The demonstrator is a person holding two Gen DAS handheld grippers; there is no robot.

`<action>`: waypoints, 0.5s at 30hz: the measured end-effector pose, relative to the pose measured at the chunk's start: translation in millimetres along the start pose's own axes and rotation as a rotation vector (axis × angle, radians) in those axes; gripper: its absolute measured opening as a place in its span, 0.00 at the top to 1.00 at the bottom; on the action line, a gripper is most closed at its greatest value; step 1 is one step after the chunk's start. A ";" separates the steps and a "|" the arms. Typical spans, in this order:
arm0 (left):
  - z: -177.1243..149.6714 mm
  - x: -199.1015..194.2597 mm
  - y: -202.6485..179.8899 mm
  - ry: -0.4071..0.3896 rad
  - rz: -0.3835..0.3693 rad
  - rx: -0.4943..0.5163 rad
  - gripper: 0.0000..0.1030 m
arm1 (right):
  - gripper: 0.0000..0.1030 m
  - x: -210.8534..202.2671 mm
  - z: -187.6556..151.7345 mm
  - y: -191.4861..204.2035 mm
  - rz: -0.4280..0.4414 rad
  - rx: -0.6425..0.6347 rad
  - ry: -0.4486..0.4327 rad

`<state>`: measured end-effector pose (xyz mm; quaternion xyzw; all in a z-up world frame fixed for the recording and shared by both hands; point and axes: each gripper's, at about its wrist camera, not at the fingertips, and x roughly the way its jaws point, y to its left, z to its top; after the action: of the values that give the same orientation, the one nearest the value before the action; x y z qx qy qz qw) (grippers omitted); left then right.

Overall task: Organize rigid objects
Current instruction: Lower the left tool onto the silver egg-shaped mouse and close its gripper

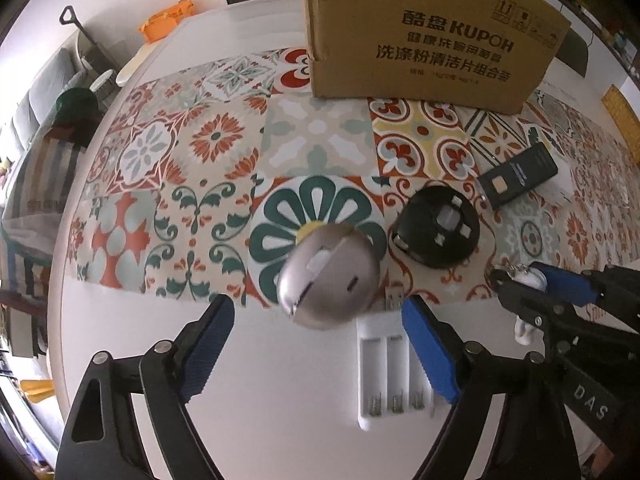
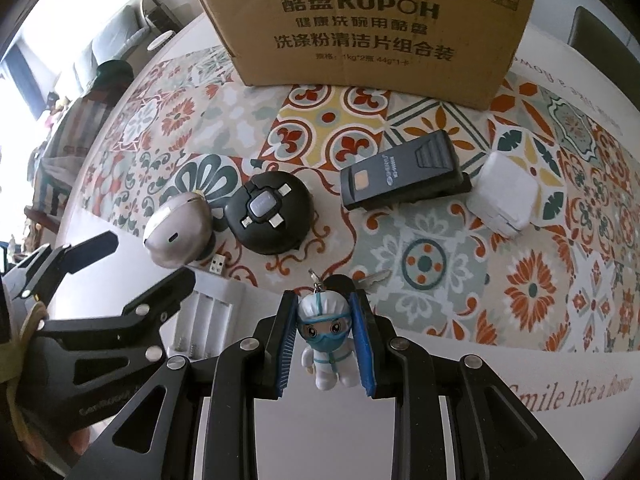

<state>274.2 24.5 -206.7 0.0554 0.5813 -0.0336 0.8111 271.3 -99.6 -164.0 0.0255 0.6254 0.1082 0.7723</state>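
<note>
Right tongs (image 2: 326,342) are gripping the small white figurine keychain (image 2: 328,344) above the table's (image 2: 320,432) near edge, so it should travel steadily toward the cardboard box (image 2: 368,20) at the far edge, while the left tongs (image 1: 320,344) are hanging open over the silver mouse (image 1: 330,278).

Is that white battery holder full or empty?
Empty: the white battery holder shows bare slots with only the springs visible; its right edge is hidden by a blue finger.
</note>
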 end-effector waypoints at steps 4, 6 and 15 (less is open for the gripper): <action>6.8 7.0 1.1 0.001 -0.002 -0.004 0.21 | 0.74 5.4 3.9 -2.1 0.000 0.011 0.009; 10.7 9.2 -0.7 -0.001 -0.004 0.007 0.21 | 0.74 6.6 5.3 -4.4 0.002 0.018 0.011; 14.9 18.1 2.7 0.012 -0.026 -0.003 0.32 | 0.74 11.0 10.9 -3.1 -0.004 0.017 0.017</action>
<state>294.3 25.4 -219.0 0.0468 0.5869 -0.0430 0.8071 284.4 -99.3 -172.7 0.0299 0.6329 0.1016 0.7670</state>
